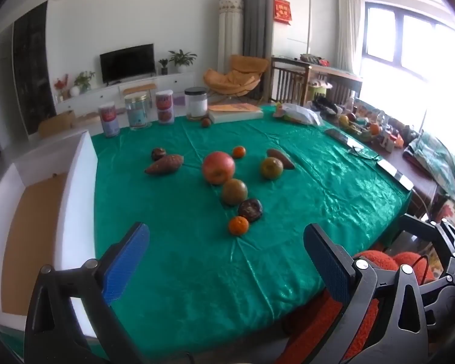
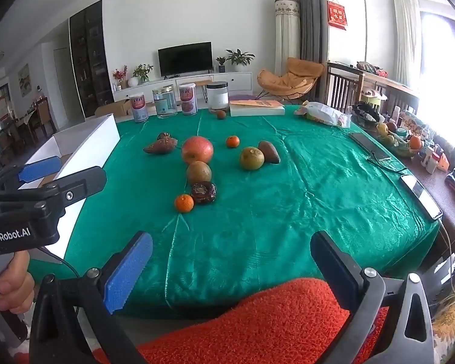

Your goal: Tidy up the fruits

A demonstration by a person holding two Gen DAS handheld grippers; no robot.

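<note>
Green, shiny cloth [image 1: 197, 273] covered the table in the left wrist view, and the big red-orange fruit [image 1: 218, 167] sat near its middle. Nearer the camera from it ran a line: a greenish fruit [image 1: 234, 191], a dark wrinkled fruit [image 1: 251, 210] and a small mandarin [image 1: 238, 225]. Left of the big fruit lay a sweet potato [image 1: 164, 164]; right of it, another greenish fruit [image 1: 271, 168] and a second brown tuber [image 1: 280, 158]; just behind it, a second mandarin [image 1: 239, 151]. This view alone showed the inside of the white box [image 1: 75, 188], far left of the big fruit, with its brown floor. The left gripper [image 1: 226, 261] stood wide open and empty, the nearest mandarin just beyond its fingertips and between their lines.

In the right wrist view the same big fruit [image 2: 197, 149] lay ahead with the mandarin [image 2: 184, 203] and dark fruit [image 2: 203, 192] nearer the camera. Only here did the left gripper appear from outside, at the left edge, held by a hand [image 2: 10, 288], beside the white box [image 2: 88, 148]. An orange-red fuzzy cloth [image 2: 257, 324] filled the bottom edge. The right gripper [image 2: 232, 261] was spread wide and held nothing, all fruit well beyond its tips.
</note>
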